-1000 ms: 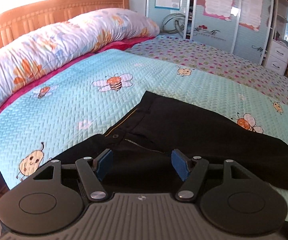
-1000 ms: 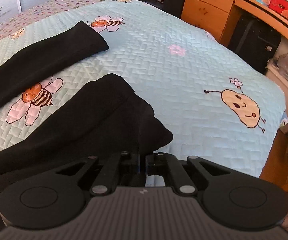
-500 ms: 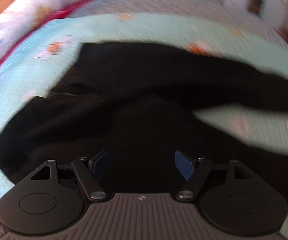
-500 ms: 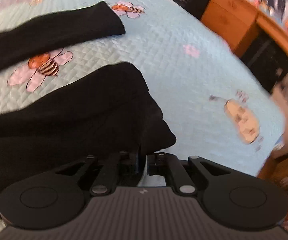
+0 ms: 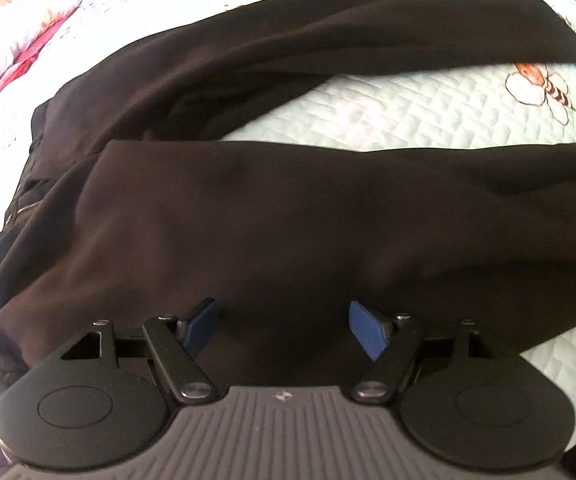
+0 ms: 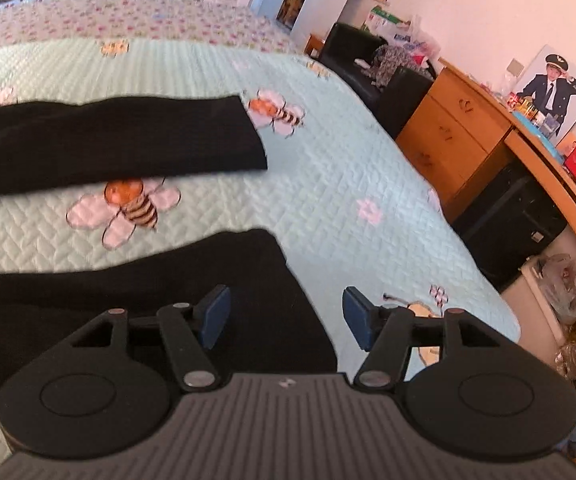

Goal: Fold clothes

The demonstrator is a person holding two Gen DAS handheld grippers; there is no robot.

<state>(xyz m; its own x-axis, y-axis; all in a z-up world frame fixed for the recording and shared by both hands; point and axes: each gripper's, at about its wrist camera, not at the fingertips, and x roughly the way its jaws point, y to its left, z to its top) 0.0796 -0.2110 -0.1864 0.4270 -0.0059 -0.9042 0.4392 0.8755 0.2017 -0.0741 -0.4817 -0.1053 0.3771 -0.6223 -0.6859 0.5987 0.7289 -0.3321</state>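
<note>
We are looking down on the bed (image 6: 327,184), its pale blue quilt printed with bees, and across it we are seeing the black trousers (image 5: 288,216) spread out, taking up most of the left wrist view. A second ago that view was showing the waistband close in front with the headboard behind; now we are swinging over the garment, so the waistband and zip are sitting at the left edge of the frame and the two legs are running away to the right. The long axis is therefore lying left to right in both views, waist to the left, hems to the right. The far leg (image 6: 120,140) is stretching across the upper half of the frame and the near leg (image 6: 208,292) across the lower half, with a wedge of quilt between them, so we are judging the legs as not laid together now.

The right hand-held gripper (image 6: 286,314) was closed on the near leg's hem a second ago; now we are seeing its blue pads spread wide with nothing between them, hanging over the hem corner at lower centre. That release is telling us the hem has been set down where it is lying. The left hand-held gripper (image 5: 284,326) is also wide apart and holding nothing, hovering over the thigh of the near leg.
</note>
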